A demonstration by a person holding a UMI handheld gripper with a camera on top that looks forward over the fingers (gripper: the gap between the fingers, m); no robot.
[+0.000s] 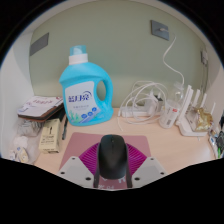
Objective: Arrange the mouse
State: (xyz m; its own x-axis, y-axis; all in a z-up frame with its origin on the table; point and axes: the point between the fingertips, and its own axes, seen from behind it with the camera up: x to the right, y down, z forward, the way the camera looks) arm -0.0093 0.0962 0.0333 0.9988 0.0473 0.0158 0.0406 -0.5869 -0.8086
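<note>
One black computer mouse (pixel 113 155) filled the near centre of my view, lying between the two fingers of the gripper (pixel 112 170) I was steering from afar. Pink ridged pads (pixel 82 160) flanked the mouse on its left and right. They sat close against its sides, but I could not tell whether both were truly pressing on it or only standing about it, so I could not say if the grasp was made. The mouse seemed to rest low, near the pale tabletop (pixel 165 145).

Its long axis ran straight away from me, in line with the fingers, with the scroll wheel end pointing far and the rounded palm end nearest the camera. That alignment was what the next move depended on, in my judgement: the fingers already bracketed the narrow width of the mouse, so closing would grip it across its sides, and no turning looked needed.

Farther away, just left of centre, stood a blue detergent bottle (pixel 81 92) with a white cap. To the far left lay a clutter of small packets and papers (pixel 40 110). To the far right I saw a white power strip with cables (pixel 143 104), and beyond it a white router-like device with upright antennas (pixel 188 112). A pale wall (pixel 110 40) closed the scene behind.

I judged the free tabletop to the right, near the fingers, a likely place to set the mouse.
</note>
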